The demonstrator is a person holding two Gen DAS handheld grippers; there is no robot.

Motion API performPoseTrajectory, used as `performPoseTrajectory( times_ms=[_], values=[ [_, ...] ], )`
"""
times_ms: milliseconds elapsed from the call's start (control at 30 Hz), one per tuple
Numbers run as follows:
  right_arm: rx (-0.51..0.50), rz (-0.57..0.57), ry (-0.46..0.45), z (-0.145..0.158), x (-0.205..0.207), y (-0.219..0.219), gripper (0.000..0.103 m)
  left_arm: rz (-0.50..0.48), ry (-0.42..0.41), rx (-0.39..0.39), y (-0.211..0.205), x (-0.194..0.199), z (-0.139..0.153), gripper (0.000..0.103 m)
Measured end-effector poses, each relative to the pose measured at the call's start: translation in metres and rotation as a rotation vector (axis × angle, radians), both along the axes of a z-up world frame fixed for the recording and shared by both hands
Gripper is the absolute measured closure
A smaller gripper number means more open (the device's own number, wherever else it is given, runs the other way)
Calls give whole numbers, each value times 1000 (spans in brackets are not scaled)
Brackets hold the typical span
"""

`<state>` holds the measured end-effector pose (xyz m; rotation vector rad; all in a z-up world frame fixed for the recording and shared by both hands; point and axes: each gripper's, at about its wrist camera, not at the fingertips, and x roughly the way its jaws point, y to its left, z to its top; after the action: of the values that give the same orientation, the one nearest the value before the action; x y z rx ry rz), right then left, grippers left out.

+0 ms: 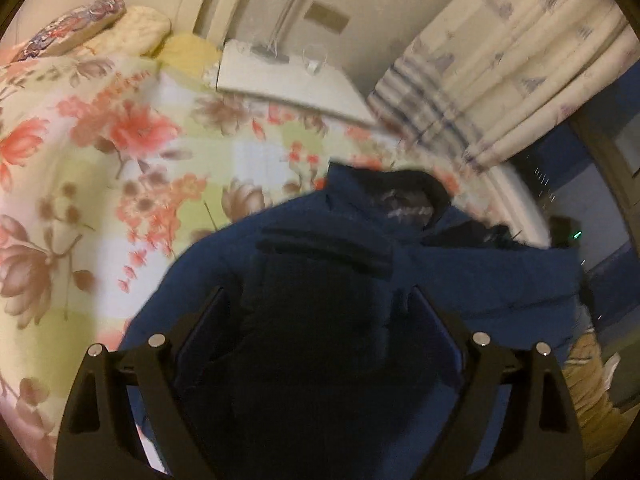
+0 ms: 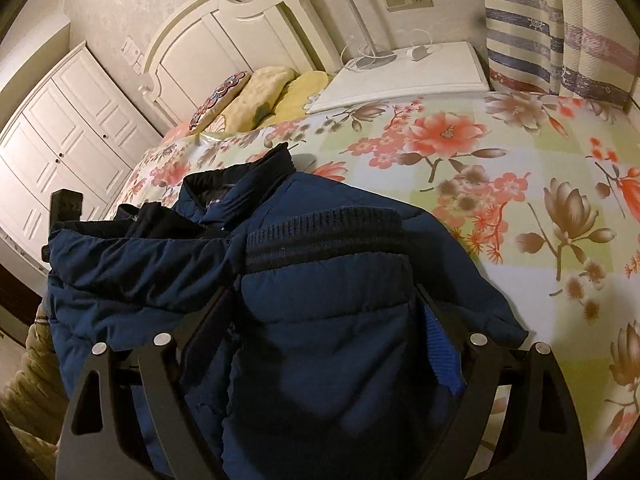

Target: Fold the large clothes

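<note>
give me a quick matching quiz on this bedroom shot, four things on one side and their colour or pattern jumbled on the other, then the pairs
Things:
1. jacket
2. bedspread
3. nightstand
4. curtain

Colour or pattern:
A. plain white
B. pink and brown flowers on pale checks
C. dark blue, quilted
D. cream with blue and red stripes

Pairs: 1-C, 2-B, 3-A, 4-D

Left gripper (image 1: 318,300), right gripper (image 2: 324,300): matte black angular fingers, triangular cut-outs, silver round pins at 12 o'clock
</note>
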<state>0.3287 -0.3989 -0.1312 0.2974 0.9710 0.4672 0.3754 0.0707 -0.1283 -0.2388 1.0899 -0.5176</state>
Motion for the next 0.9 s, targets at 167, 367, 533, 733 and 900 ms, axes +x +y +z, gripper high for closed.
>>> performPoseTrajectory(
  times_ms=[167,367,533,733,900],
  values=[
    [-88,-51,-162,26,-27,0,81,66,-121,47,4,-21,11,87],
    [-196,-104,-363,109,-54,2,87,133,-342,98,14,-51,104,89],
    [-263,-168,-371,147,-6,13,87,218,-313,167,19,-2,127,86],
    [-354,-206,-94,27,50,21,87,291,-115,217,27,38,13,81],
    [-293,-228,-102,18,43,15,87,302,-156,206,32,35,16,80]
  ],
)
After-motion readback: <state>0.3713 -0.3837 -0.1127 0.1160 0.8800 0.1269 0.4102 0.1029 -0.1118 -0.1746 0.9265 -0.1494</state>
